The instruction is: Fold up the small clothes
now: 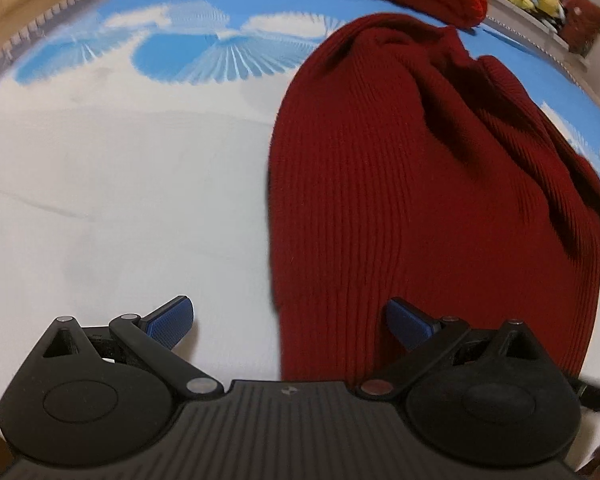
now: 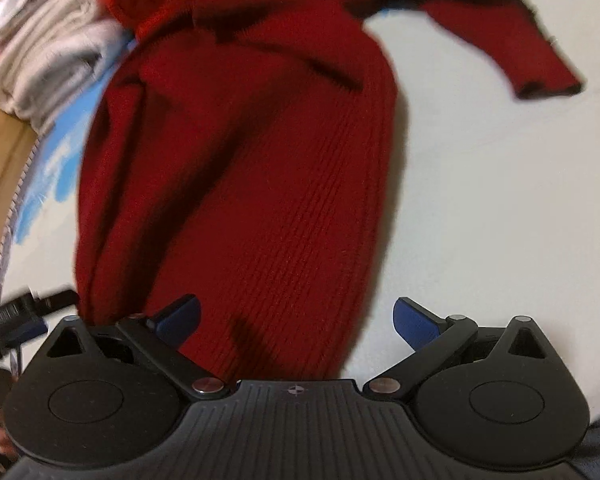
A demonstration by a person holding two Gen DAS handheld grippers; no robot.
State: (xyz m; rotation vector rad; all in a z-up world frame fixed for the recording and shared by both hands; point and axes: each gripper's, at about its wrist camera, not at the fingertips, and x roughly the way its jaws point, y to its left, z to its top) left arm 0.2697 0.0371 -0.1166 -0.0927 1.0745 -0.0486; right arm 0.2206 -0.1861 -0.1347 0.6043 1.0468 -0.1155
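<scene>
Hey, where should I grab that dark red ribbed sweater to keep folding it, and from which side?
Probably the hem corners of the dark red sweater, nearest both claws. The left claw and right claw are open right at that edge, so come in low from the near side, one per corner. The one sleeve in view lies spread out to the right and could be folded in afterwards.
</scene>
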